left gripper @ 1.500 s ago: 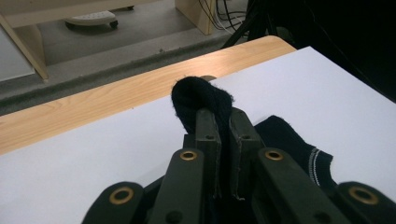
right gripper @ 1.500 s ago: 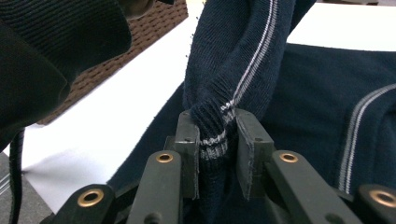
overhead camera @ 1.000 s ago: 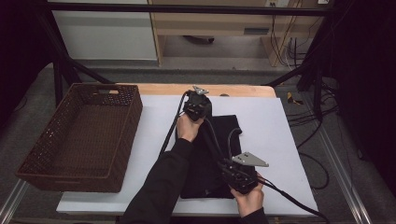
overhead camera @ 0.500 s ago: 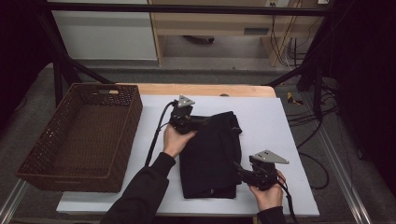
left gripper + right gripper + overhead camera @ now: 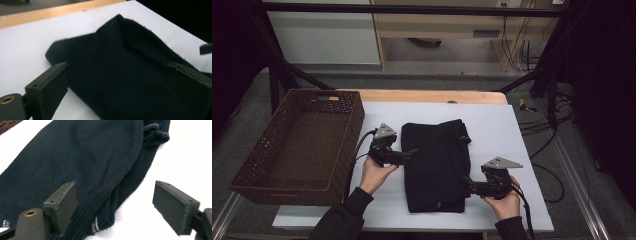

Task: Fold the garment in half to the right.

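Note:
A folded dark navy sweater [image 5: 435,163] lies in the middle of the white table [image 5: 512,135]. My left gripper [image 5: 411,152] rests at the sweater's left edge, jaws open and pointing right at the cloth [image 5: 120,75]. My right gripper [image 5: 466,183] sits at the sweater's lower right edge, open, pointing left. Between its jaws I see the ribbed hem [image 5: 100,202] with a small grey stripe. Neither gripper holds anything.
A brown wicker basket [image 5: 262,170] stands on the left, close to my left hand. The table's wooden strip [image 5: 422,96] runs along the far edge. Black frame posts and cables [image 5: 557,115] stand to the right of the table.
My left gripper moved from the sweater's top down and left to its left edge. The right gripper shifted right, off the cloth, to its lower right edge. The sweater now lies flat.

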